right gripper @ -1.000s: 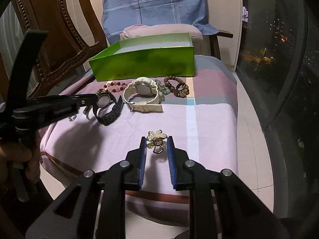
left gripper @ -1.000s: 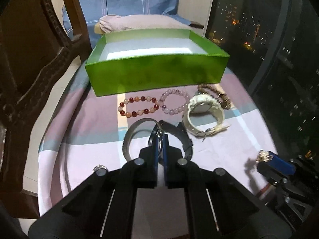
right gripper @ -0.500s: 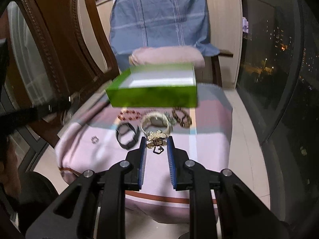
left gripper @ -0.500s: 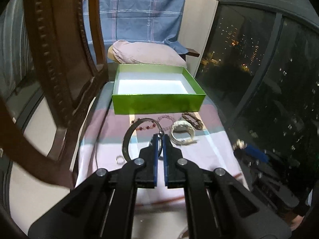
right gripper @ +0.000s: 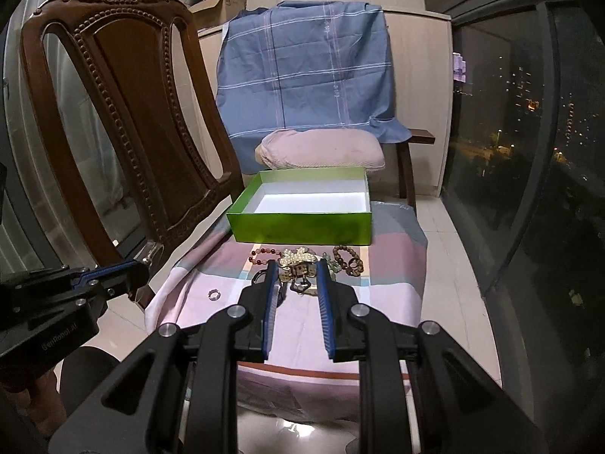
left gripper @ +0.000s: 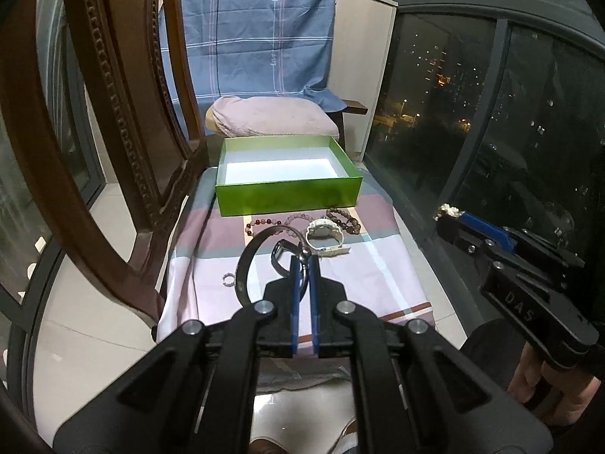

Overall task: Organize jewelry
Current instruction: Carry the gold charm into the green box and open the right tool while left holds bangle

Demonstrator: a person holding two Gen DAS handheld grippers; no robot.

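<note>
Right now both grippers are up off the table, each carrying a piece. Left gripper [left gripper: 304, 261] is clamped tight on a black watch [left gripper: 249, 261]; the strap loops out left of the blue pads and hangs clear of the cloth. Right gripper [right gripper: 295, 268] is at a narrow gap, pinching a gold rhinestone brooch [right gripper: 298, 261] between its fingertips; same brooch shows at the tip of that gripper in the left view. Green box [right gripper: 302, 227] sits open at the far end of the striped cloth [right gripper: 393, 249], white floor bare. Just in front of the box, in a row: red-bead bracelet [left gripper: 261, 223], pale purple bead bracelet [left gripper: 297, 219], white watch [left gripper: 325, 234], brown bead bracelet [left gripper: 346, 219]. White watch and brown beads look touching, can't tell for sure. Small ring [left gripper: 227, 279] lies alone near the cloth's left edge, well apart from the row. Carved wooden chair [right gripper: 124, 113] stands left of the table. A person's fingers [left gripper: 559, 389] wrap the right gripper's handle.
</note>
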